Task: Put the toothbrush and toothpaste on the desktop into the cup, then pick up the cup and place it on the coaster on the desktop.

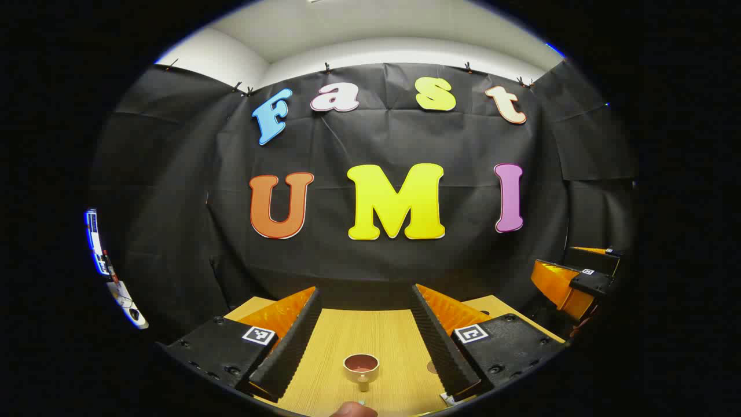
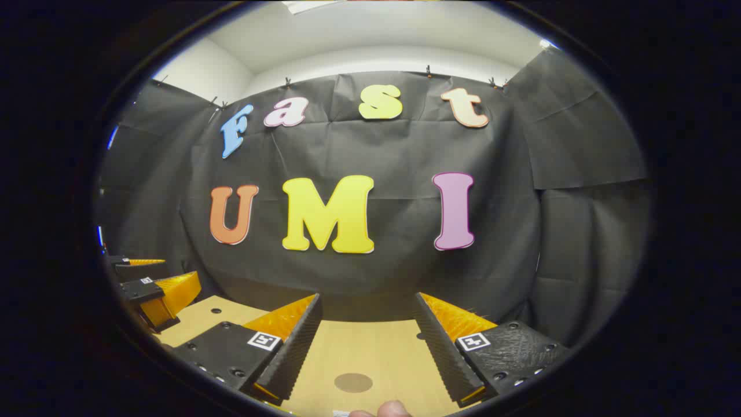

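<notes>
My left gripper (image 1: 365,339) stands wide with the cup (image 1: 361,369) dead ahead between its fingers, bottom centre of frame. My right gripper (image 2: 367,341), equally wide, has the coaster (image 2: 353,382) low centre.

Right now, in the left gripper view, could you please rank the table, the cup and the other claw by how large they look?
1. Table, largest.
2. Right claw, at the right edge.
3. Cup, smallest, between the left claw's open fingers.
The claw and cup are close, and nearness differs, so that order is unsure.
</notes>
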